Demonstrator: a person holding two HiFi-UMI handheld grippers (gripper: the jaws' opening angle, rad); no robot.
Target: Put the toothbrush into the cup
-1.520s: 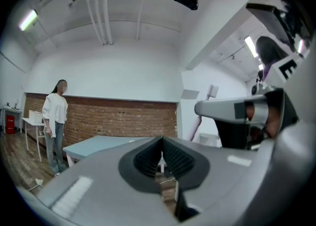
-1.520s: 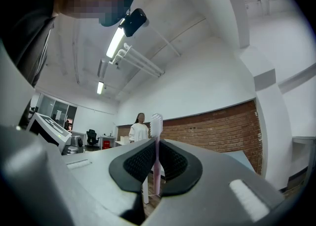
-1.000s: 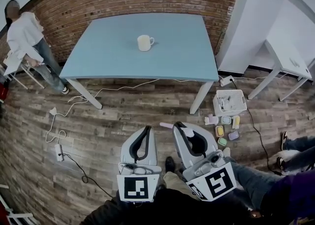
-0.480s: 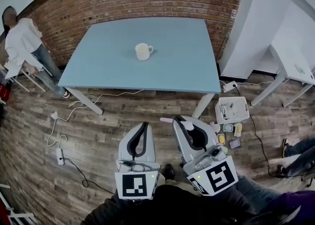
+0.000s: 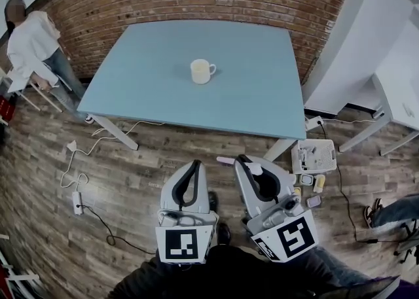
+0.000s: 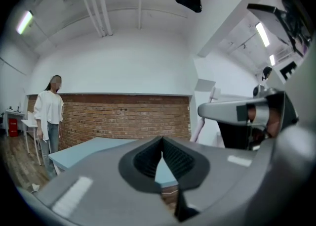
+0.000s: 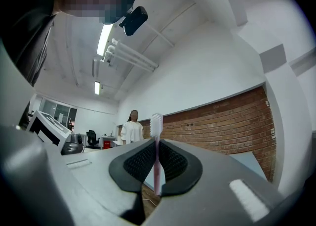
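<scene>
A cream cup (image 5: 201,70) stands upright near the middle of the light blue table (image 5: 150,95), well ahead of both grippers. My right gripper (image 5: 241,159) is shut on a pink toothbrush (image 5: 226,159), whose end sticks out to the left of the jaws over the wooden floor. In the right gripper view the toothbrush (image 7: 157,156) stands upright between the pads, bristles at the top. My left gripper (image 5: 195,164) is beside it, shut with nothing in it. The left gripper view has the table edge showing behind the jaws (image 6: 162,143), and the toothbrush (image 6: 199,129) at the right.
A person in white (image 5: 29,46) stands at the table's far left by the brick wall. Cables and a power strip (image 5: 77,203) lie on the floor at left. A white basket (image 5: 313,156) with small bottles sits by the right table leg. A white desk (image 5: 400,91) stands at right.
Both grippers have moved forward together over the floor, so the table and cup now lie nearer in the head view. The right gripper's hold on the toothbrush is unchanged.
</scene>
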